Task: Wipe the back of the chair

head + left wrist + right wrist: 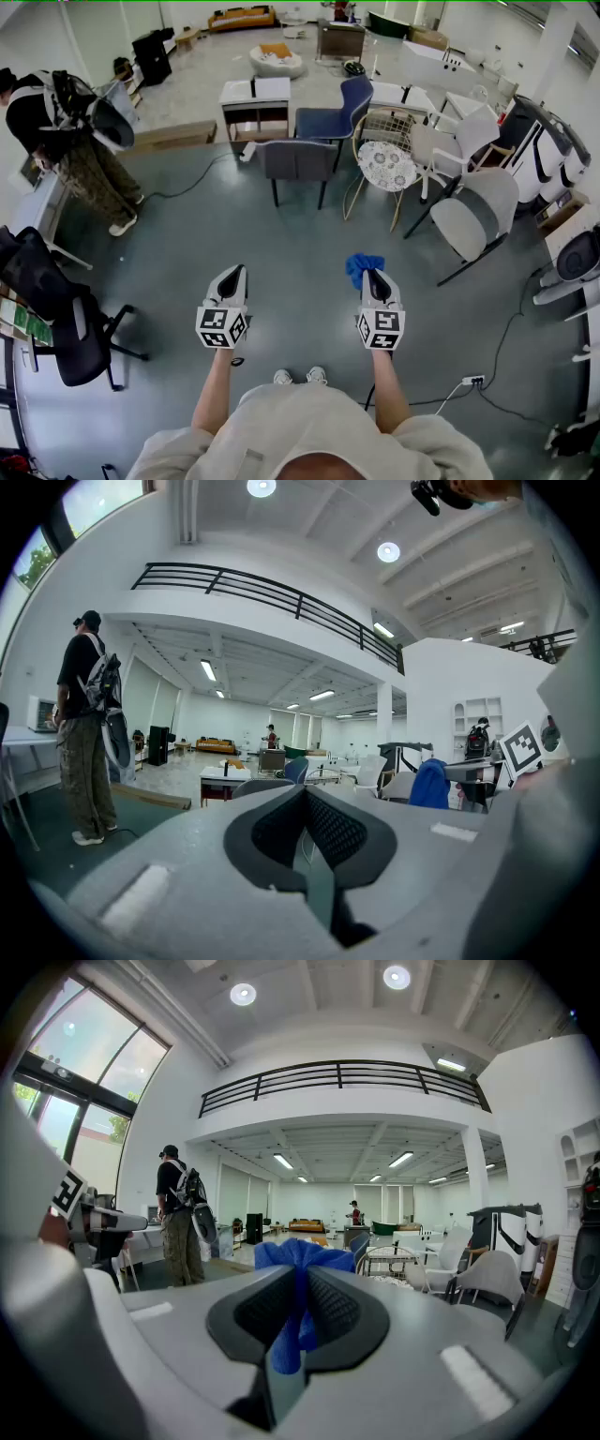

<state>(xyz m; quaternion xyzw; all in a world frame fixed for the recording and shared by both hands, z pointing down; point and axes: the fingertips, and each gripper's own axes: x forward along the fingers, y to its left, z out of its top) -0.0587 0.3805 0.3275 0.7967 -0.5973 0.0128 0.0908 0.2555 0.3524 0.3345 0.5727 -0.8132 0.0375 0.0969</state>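
Note:
Several chairs stand ahead of me on the grey floor. Nearest is a dark grey chair (298, 159) (255, 786), its back turned toward me. Behind it is a blue chair (337, 112), and to its right a wire chair (386, 161) with a patterned seat. My right gripper (372, 274) (302, 1274) is shut on a bunched blue cloth (361, 265) (298, 1258) (430, 785), held in the air well short of the chairs. My left gripper (234, 277) (305, 794) is level beside it, shut, with nothing between the jaws.
A person with a backpack (70, 141) (178, 1213) stands at the left. A black office chair (56, 314) is near my left side. White chairs (473, 211) stand to the right. A small table (255, 103) is behind the chairs. A power strip (472, 381) and cable lie on the floor at right.

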